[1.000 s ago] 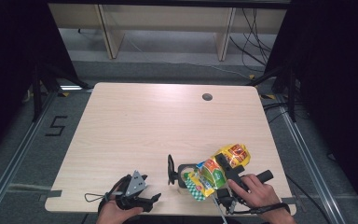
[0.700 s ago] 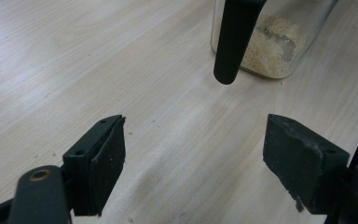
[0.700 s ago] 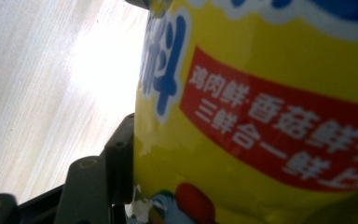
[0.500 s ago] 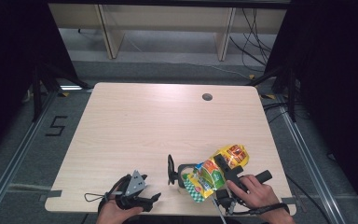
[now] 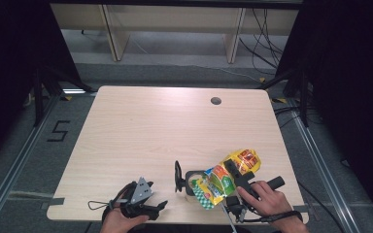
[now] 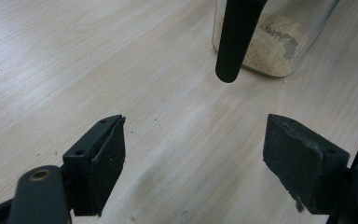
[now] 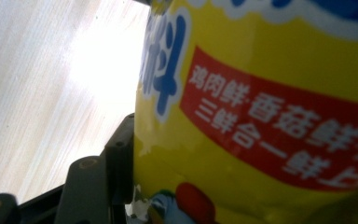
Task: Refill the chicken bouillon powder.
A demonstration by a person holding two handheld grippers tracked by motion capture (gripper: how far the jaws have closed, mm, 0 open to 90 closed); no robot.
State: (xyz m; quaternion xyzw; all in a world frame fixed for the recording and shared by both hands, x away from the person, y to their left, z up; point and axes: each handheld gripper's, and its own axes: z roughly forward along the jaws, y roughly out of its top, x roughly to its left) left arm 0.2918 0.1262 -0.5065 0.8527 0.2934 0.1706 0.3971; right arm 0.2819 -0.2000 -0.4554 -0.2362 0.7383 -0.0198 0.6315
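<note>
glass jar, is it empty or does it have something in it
Partly filled: in the left gripper view the glass jar holds a shallow layer of pale beige granules at its bottom, well below the top of the frame.

The surface [image 5: 141,131] is pale wood-grain board, smooth and faintly shiny where the light falls, with fine crumbs scattered on it. The bag [image 7: 270,107] is glossy printed plastic film in yellow, red and blue, creased and reflective. The jar [image 6: 279,37] looks like clear glass, holding coarse sandy granules. The left tool [image 6: 193,161] has matt black plastic-looking jaws with rough, worn pads [image 6: 109,156]. A grey matt plate sits on top of it in the high view.
</note>
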